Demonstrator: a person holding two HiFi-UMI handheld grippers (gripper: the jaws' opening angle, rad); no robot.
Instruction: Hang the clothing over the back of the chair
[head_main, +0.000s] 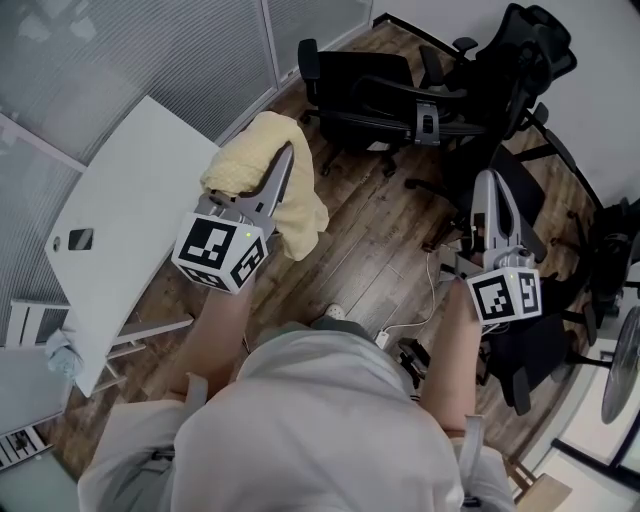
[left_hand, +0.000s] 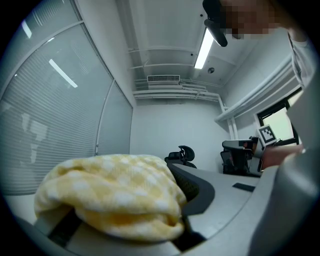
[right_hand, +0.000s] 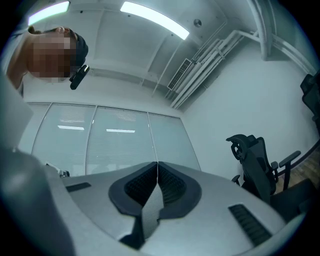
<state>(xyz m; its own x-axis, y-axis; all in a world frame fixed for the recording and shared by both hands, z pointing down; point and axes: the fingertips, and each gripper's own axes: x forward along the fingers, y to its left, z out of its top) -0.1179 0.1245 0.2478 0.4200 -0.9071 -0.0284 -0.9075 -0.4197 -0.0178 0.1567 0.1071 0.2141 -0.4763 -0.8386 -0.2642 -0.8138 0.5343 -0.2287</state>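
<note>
Wood floor; left claw seemingly pinches yellow clothing, right claw closed.

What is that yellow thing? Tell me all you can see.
The yellow clothing is soft, pale fabric with a faint white check, bunched into a loose bundle. The left gripper grips it; it drapes over the jaws, one end hanging down. It is held in the air above the wooden floor.
</note>
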